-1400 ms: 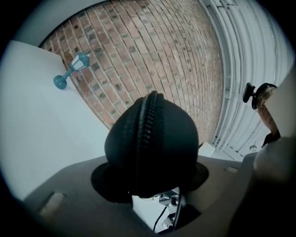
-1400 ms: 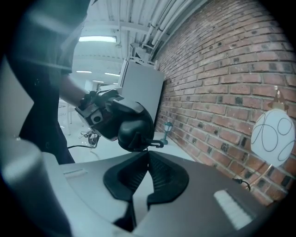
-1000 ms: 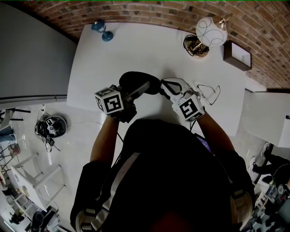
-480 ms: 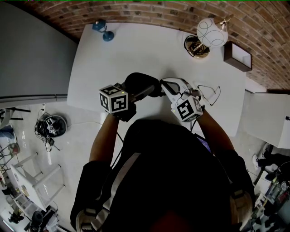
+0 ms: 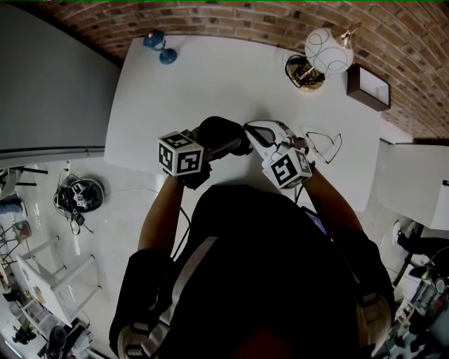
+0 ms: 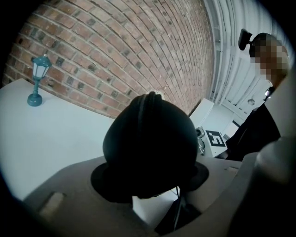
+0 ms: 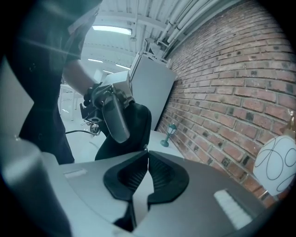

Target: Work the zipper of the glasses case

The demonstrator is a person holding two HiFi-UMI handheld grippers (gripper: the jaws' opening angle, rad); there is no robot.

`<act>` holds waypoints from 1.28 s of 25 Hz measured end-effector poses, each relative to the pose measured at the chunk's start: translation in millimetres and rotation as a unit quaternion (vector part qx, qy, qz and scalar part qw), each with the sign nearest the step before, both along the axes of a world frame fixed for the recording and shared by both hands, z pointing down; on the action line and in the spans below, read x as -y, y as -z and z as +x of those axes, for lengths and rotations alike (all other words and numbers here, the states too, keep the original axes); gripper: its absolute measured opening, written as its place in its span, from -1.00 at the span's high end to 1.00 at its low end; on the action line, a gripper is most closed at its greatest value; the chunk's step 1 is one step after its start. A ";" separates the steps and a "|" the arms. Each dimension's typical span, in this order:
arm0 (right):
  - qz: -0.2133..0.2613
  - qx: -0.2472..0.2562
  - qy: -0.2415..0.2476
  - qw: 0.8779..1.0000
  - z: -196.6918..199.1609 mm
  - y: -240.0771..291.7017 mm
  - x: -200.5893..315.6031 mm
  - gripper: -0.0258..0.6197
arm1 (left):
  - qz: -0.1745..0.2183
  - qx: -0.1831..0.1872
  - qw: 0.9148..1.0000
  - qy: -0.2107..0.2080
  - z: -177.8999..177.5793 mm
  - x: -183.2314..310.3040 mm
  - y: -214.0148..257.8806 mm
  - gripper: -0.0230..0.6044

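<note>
Left tongs are partly open and clamped across the black glasses case. In the left gripper view the case fills the gap between the two dark pads, its rounded end pointing away from the camera. A seam runs up over its crown.

The case sits over the near part of the white surface, just in front of the person's chest. I cannot tell whether it rests on the surface or is held clear of it.

Right tongs are closed, with the pads meeting along a thin line in the right gripper view. Their tips sit right at the edge of the case. A small pale sliver shows at the tips. It is too small to tell whether it is the zipper pull. The left tongs show beyond them in that view, gripping the case from the far side.

Other things on the surface:
- A pair of spectacles lies just beside the right tongs, on the outer side.
- A white globe lamp and a brown box stand at the far right, by the brick wall.
- A small teal lantern stands at the far left corner, well apart from the case.
</note>
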State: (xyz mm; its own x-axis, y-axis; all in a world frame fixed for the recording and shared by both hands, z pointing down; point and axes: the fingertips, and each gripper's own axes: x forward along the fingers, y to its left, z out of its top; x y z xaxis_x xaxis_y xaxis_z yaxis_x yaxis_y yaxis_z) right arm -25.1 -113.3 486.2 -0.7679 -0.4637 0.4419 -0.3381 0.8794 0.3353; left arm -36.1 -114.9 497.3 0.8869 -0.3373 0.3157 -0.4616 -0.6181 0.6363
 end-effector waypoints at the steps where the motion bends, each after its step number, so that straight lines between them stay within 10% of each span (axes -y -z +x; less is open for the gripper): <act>1: -0.002 0.000 0.001 1.000 -0.4 0.3 -0.5 0.90 | 0.000 0.003 1.000 -0.004 0.9 -0.6 -1.0 0.13; 32: 0.004 0.018 0.016 1.000 -16.3 16.8 -2.3 0.90 | 0.018 0.135 0.981 -0.137 14.5 -23.6 -32.3 0.12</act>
